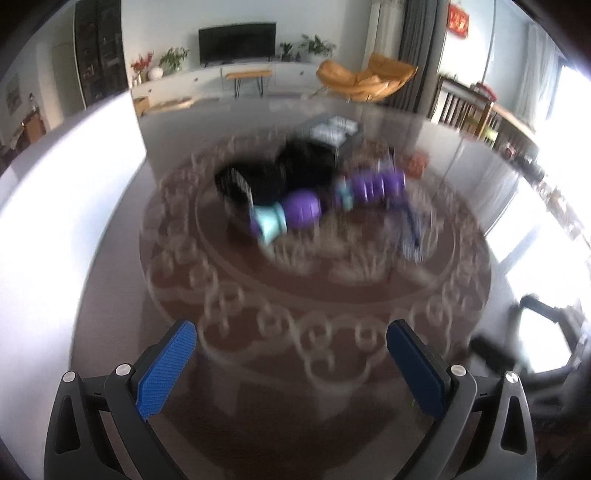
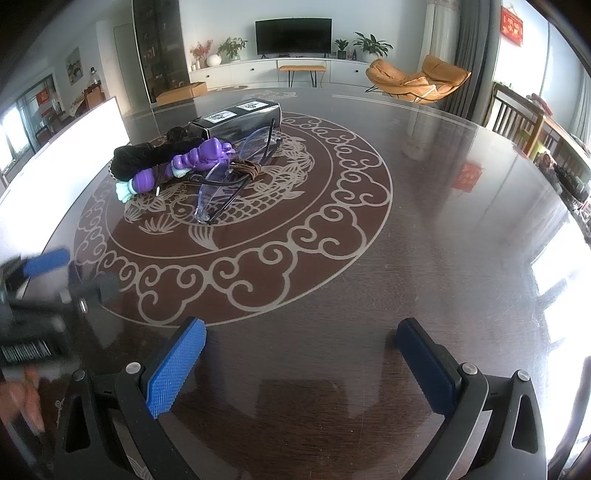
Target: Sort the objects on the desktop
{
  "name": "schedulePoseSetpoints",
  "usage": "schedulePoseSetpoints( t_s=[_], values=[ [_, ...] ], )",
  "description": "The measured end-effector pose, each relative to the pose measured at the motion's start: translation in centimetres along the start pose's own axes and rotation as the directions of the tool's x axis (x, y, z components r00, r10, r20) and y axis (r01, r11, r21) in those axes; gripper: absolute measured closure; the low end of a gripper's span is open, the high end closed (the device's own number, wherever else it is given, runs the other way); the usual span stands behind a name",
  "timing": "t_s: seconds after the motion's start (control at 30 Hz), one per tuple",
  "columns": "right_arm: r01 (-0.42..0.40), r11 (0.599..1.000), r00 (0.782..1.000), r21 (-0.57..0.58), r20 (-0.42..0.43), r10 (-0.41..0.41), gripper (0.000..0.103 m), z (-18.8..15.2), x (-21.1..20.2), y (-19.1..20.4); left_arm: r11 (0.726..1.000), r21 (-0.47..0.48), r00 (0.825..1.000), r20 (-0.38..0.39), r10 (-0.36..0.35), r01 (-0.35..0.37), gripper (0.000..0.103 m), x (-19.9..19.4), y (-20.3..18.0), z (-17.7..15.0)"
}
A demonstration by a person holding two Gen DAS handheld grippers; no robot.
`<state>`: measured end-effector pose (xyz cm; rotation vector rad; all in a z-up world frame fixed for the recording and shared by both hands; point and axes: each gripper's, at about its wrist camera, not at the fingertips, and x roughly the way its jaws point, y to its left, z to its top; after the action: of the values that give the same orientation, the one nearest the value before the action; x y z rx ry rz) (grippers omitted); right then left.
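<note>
A dark, glossy table (image 2: pixel 424 229) inlaid with a pale fish-and-cloud medallion (image 2: pixel 236 221) is being viewed from two hand-held grippers in a living room, where a television (image 2: pixel 293 36) and an orange lounge chair (image 2: pixel 417 79) are being seen beyond the far edge. A small heap of objects is being shown on the medallion's far left part, well apart from both grippers. A black rectangular box (image 2: pixel 236 120) is lying at the back of the heap; its contents cannot be told. A purple-and-mint toy (image 2: pixel 173 170) is resting against a black bundle (image 2: pixel 147 155), with clear-lensed glasses (image 2: pixel 229 177) and a brown cord (image 2: pixel 249 170) lying just beside it. The left wrist view is being blurred by motion. The left gripper (image 1: pixel 291 341) is being held with its blue pads wide apart and nothing between them; the right gripper (image 2: pixel 301 339) is likewise being held spread and empty above bare tabletop.
</note>
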<state>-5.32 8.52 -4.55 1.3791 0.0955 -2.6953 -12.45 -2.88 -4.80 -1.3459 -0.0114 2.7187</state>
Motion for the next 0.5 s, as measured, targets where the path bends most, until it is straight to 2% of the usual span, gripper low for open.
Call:
schedulePoseSetpoints(
  t_s=[0.13,0.23,0.3,0.4,0.47,0.5],
  values=[
    [-0.001,1.000,1.000,0.001,0.000,0.001,0.000,0.0,0.0,0.0,0.999,0.047,1.000,0.025,0.005,-0.006,0.000,0.4,0.5,4.9],
    [-0.001,1.000,1.000,0.000,0.000,0.001,0.000,0.0,0.0,0.0,0.999,0.033,0.997,0.083,0.010,-0.013,0.000,0.4,1.2,8.1],
    [-0.001,1.000,1.000,0.000,0.000,0.001,0.000,0.0,0.0,0.0,0.999,0.020,0.995,0.085,0.047,-0.049,0.000,1.4,1.4,10.4],
    [0.000,1.000,1.000,0.000,0.000,0.000,0.000,0.0,0.0,0.0,0.993,0.020,0.994,0.002,0.113,-0.113,0.000,5.2,1.6,12.1],
    [0.000,1.000,1.000,0.000,0.000,0.000,0.000,0.0,0.0,0.0,0.993,0.033,0.992,-0.062,0.112,-0.110,0.000,6.9,1.1,11.7],
    [0.000,1.000,1.000,0.000,0.000,0.000,0.000,0.0,0.0,0.0,0.996,0.037,0.992,-0.090,0.085,-0.082,0.000,7.6,0.8,11.1]
  ],
)
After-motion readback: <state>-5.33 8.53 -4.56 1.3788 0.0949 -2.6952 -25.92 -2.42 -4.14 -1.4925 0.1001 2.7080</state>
